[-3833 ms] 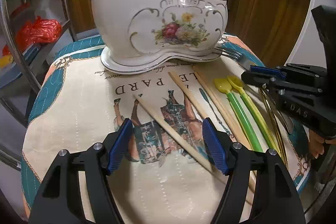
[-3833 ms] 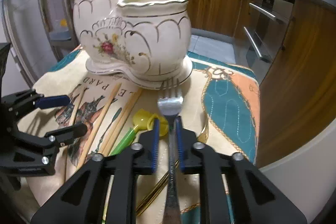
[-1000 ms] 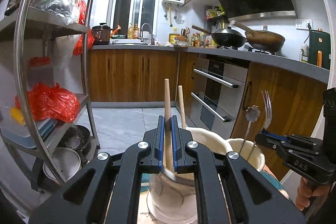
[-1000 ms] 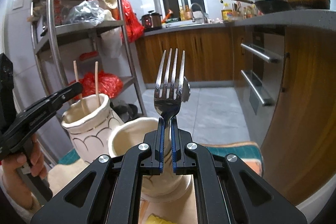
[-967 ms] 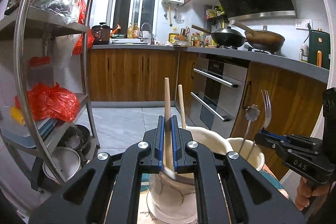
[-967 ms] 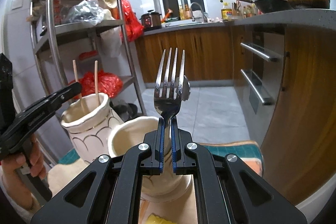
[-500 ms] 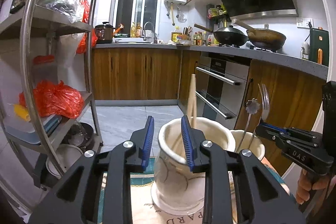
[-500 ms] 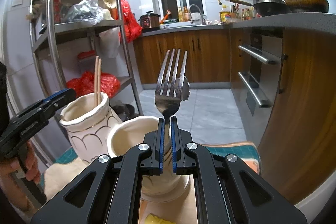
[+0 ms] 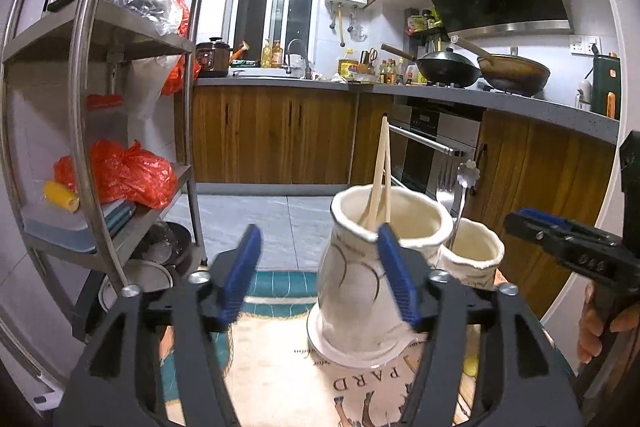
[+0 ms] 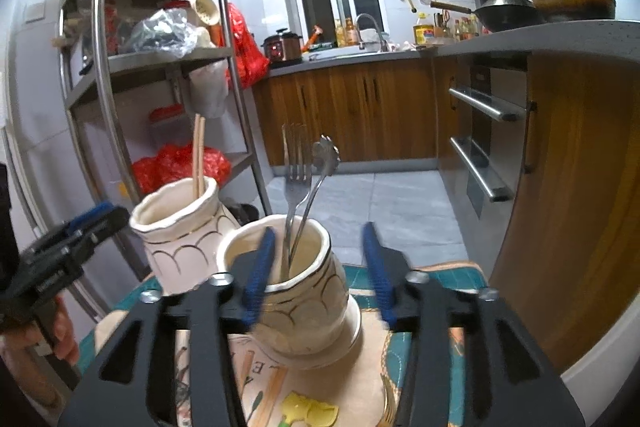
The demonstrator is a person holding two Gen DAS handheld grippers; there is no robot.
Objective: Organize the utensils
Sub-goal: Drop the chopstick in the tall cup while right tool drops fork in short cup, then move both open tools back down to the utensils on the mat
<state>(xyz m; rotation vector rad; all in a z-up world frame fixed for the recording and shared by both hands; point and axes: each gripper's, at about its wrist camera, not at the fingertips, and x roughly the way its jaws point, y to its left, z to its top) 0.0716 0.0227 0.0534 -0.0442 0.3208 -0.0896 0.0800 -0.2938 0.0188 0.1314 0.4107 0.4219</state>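
Observation:
A white ceramic utensil holder with two cups stands on the printed cloth. The taller cup holds two wooden chopsticks. The shorter cup holds a metal fork and a flower-handled spoon. My left gripper is open and empty, above the table just left of the taller cup. My right gripper is open and empty, its jaws on either side of the shorter cup's rim. A yellow spoon bowl lies on the cloth below.
A steel shelf rack with red bags stands to the left. Wooden cabinets and an oven run along the right. More chopsticks lie on the cloth in front of the holder.
My left gripper opened wider after dropping the chopstick into the taller cup. My right gripper opened and let go of the fork, which now stands in the shorter cup.

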